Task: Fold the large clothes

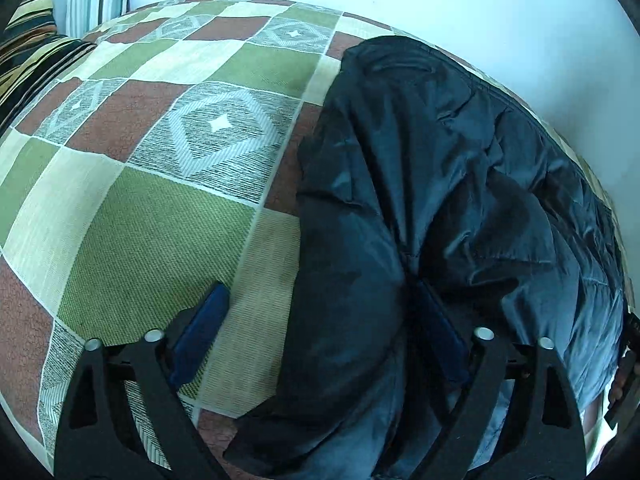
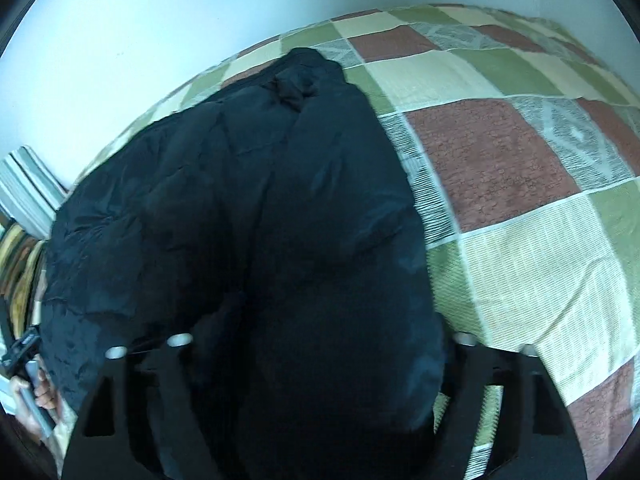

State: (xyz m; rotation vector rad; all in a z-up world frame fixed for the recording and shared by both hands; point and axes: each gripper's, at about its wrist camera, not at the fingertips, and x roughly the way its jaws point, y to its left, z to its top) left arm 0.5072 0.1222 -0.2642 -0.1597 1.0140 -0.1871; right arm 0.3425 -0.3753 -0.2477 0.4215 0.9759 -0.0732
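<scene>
Two grippers straddle the puffy dark jacket (image 1: 440, 184) on the checked bedspread (image 1: 152, 232): left gripper (image 1: 320, 332) spread over its edge, right gripper (image 2: 320, 360) fingertips buried, state unclear. Soft, slippery, bulky; best pinched along the hem.

- Dark padded jacket (image 1: 440, 184): one, lying on the bedspread.
- Checked bedspread (image 1: 160, 208): one.
- Grippers: two, the left gripper (image 1: 320, 320) and the right gripper (image 2: 320, 340).
- Blue finger pads (image 1: 200, 332): two, left wrist view.
</scene>
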